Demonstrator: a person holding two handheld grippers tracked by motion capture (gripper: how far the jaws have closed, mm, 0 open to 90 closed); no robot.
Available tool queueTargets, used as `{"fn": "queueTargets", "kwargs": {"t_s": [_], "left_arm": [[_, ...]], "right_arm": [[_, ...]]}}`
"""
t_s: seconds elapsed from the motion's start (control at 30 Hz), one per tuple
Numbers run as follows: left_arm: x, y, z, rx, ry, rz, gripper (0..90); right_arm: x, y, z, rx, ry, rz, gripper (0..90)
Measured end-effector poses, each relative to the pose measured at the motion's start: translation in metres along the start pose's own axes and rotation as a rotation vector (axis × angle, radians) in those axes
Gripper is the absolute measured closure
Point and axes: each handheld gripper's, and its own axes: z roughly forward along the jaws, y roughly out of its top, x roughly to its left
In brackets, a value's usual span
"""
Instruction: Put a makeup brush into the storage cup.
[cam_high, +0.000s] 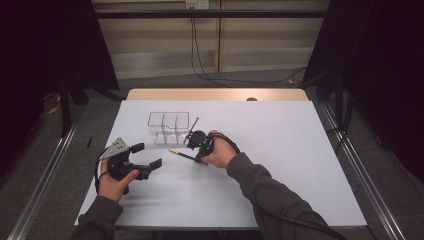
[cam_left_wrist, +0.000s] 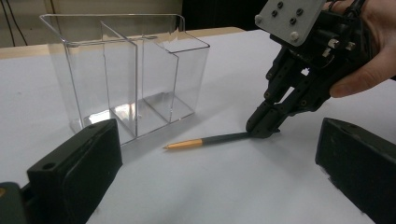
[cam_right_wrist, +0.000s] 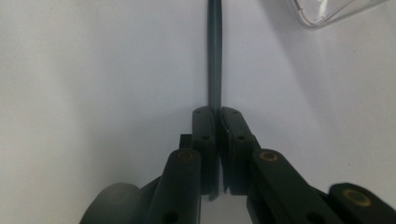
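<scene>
On table (cam_high: 280, 165), right tool (cam_left_wrist: 262, 129) clamped on pen (cam_left_wrist: 205, 140); left tool (cam_high: 147, 155) wide open, holding nothing.

No text, label, brand, number or sign can be read on anything in these views; every surface that shows is plain and unmarked
</scene>
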Motion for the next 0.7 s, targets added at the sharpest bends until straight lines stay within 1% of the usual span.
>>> {"fn": "queueTargets", "kwargs": {"t_s": [0.1, 0.13, 0.23, 0.3, 0.37, 0.43, 0.5, 0.6, 0.63, 0.7], "left_arm": [[0.0, 0.0002, -0.0001, -0.001, -0.001, -0.002, 0.1], [-0.0002, 0.0002, -0.0001, -0.002, 0.0, -0.003, 0.1], [0.0, 0.0001, -0.0001, -0.001, -0.001, -0.001, 0.1], [0.0002, 0.0001, -0.0002, -0.002, 0.002, 0.0, 0.1], [0.0009, 0.0, -0.0008, 0.001, 0.002, 0.001, 0.1], [0.0017, 0.0, -0.0014, 0.008, 0.003, 0.008, 0.1], [0.0018, 0.0001, -0.0015, 0.008, 0.001, 0.009, 0.1], [0.0022, 0.0001, -0.0015, 0.01, 0.003, 0.012, 0.1], [0.0018, -0.0005, -0.0009, 0.003, 0.002, -0.003, 0.1], [0.0018, -0.0007, -0.0007, 0.0, 0.001, -0.007, 0.1]], "right_arm": [[0.0014, 0.0, 0.0002, -0.003, -0.013, -0.011, 86.2], [0.002, 0.0003, 0.0, 0.001, -0.013, -0.001, 86.3], [0.0009, 0.0004, 0.0003, -0.001, -0.013, -0.009, 86.3], [0.001, -0.0001, -0.0005, 0.002, -0.005, 0.005, 86.3], [0.0013, -0.0004, -0.0004, -0.002, -0.007, 0.004, 86.3], [0.0011, -0.0003, -0.0005, -0.003, -0.007, -0.006, 86.3], [0.0016, -0.0004, -0.0009, -0.003, -0.008, 0.001, 86.3], [0.0028, -0.001, -0.001, -0.012, -0.015, -0.013, 86.3], [0.003, -0.0015, -0.0016, -0.015, -0.016, -0.021, 86.3], [0.003, -0.002, -0.0023, -0.021, -0.008, -0.019, 86.3]]}}
